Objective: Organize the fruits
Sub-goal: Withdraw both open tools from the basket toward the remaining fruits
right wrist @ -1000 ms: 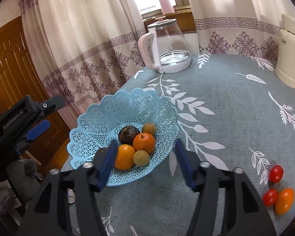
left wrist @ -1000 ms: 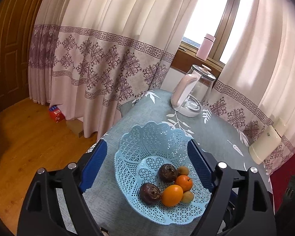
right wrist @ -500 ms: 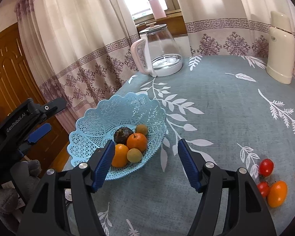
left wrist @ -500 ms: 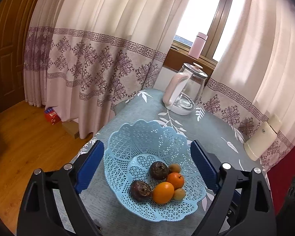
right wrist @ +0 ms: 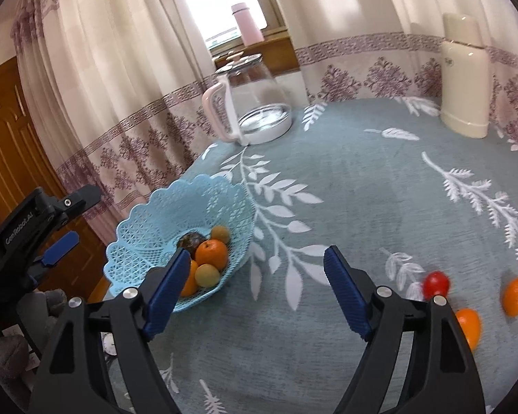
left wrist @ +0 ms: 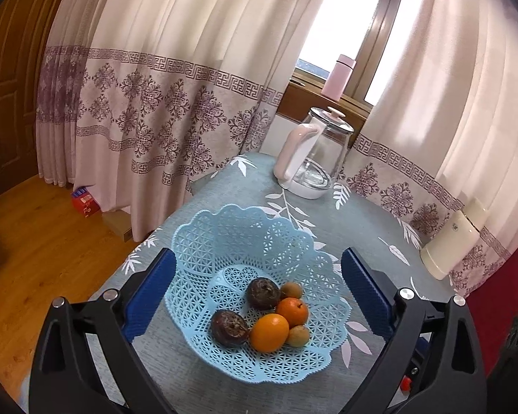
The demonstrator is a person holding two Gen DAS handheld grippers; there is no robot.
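A light blue lattice basket point(left wrist: 245, 241) point(right wrist: 162, 217) sits near the table's left edge and holds two dark fruits point(left wrist: 263, 293), two oranges point(left wrist: 269, 332) point(right wrist: 211, 253) and small tan fruits point(left wrist: 297, 335). My left gripper point(left wrist: 257, 293) hovers open over the basket, empty. My right gripper point(right wrist: 255, 289) is open and empty above bare cloth to the right of the basket. Loose on the table at the right lie a red tomato point(right wrist: 435, 283) and two small orange fruits point(right wrist: 516, 296) point(right wrist: 469, 326).
A glass kettle with a pink handle point(left wrist: 314, 158) point(right wrist: 250, 103) stands at the back of the table. A cream flask point(right wrist: 464, 76) point(left wrist: 449, 241) stands at the back right. Curtains hang behind, and a pink bottle point(right wrist: 247, 24) is on the windowsill. The table point(right wrist: 362, 179) drops to wooden floor point(left wrist: 34, 258) on the left.
My right gripper has swung right, away from the basket, bringing the loose fruits on the right closer. My left gripper has drawn back and up a little from the basket.
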